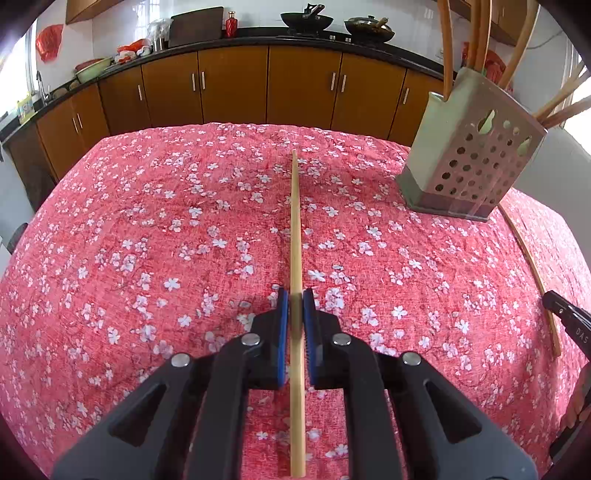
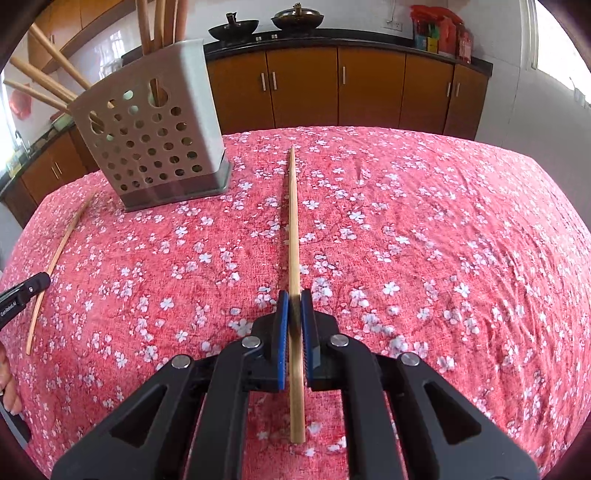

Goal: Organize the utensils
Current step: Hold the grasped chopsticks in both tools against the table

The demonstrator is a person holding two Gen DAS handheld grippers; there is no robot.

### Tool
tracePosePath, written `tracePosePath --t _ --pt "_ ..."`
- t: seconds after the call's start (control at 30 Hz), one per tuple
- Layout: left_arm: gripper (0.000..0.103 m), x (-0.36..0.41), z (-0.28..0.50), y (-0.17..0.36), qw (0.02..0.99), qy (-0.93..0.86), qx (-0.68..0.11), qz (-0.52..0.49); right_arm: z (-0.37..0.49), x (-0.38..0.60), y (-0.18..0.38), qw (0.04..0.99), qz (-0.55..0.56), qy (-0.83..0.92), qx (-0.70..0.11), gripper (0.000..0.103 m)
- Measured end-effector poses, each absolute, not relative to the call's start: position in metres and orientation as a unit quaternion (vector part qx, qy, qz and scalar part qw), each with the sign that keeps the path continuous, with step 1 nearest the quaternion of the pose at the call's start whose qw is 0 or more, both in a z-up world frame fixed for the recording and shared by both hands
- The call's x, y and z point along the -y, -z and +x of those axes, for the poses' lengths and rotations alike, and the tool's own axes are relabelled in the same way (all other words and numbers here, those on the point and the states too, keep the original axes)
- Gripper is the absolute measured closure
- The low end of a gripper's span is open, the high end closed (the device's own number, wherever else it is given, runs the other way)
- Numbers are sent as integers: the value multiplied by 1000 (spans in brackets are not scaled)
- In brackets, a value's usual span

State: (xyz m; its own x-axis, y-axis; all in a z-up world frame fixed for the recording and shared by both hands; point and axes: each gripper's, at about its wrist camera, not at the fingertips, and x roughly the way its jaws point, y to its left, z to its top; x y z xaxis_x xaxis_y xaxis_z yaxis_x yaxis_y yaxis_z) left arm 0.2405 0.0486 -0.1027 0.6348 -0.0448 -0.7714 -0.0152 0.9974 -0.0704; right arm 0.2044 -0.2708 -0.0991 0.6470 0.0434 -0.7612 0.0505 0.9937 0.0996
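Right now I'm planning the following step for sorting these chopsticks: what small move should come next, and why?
Probably lift the left gripper and carry its chopstick toward the perforated holder. Both grippers are shut on a chopstick, and the holder, upright on the tablecloth, already contains others.

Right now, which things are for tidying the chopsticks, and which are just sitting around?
For the job:
- chopstick in left tool
- chopstick in right tool
- holder with holes

Just lying about:
- woks on the counter
- red bottle
- flowery tablecloth
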Motion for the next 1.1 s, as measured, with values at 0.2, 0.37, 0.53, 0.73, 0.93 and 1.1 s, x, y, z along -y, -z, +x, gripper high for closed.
tracePosePath --t 0.2,0.37,0.53,0.73,0.93,1.1 --pt "93 -48 241 102 903 9 -427 -39 204 271 99 905 62 1 -420 95" --pt "93 -52 241 102 903 13 -426 -52 204 270 99 906 56 5 -420 95" --pt "93 -50 240 101 903 6 -427 -40 204 270 99 906 56 4 -420 95" --pt "93 -50 241 101 903 8 -428 -45 204 270 99 906 58 4 -420 95" --pt "93 -51 241 101 903 8 -428 -44 204 270 99 906 61 3 -420 94" --pt "93 -50 241 101 903 7 -428 -45 204 270 99 906 61 3 -420 94"
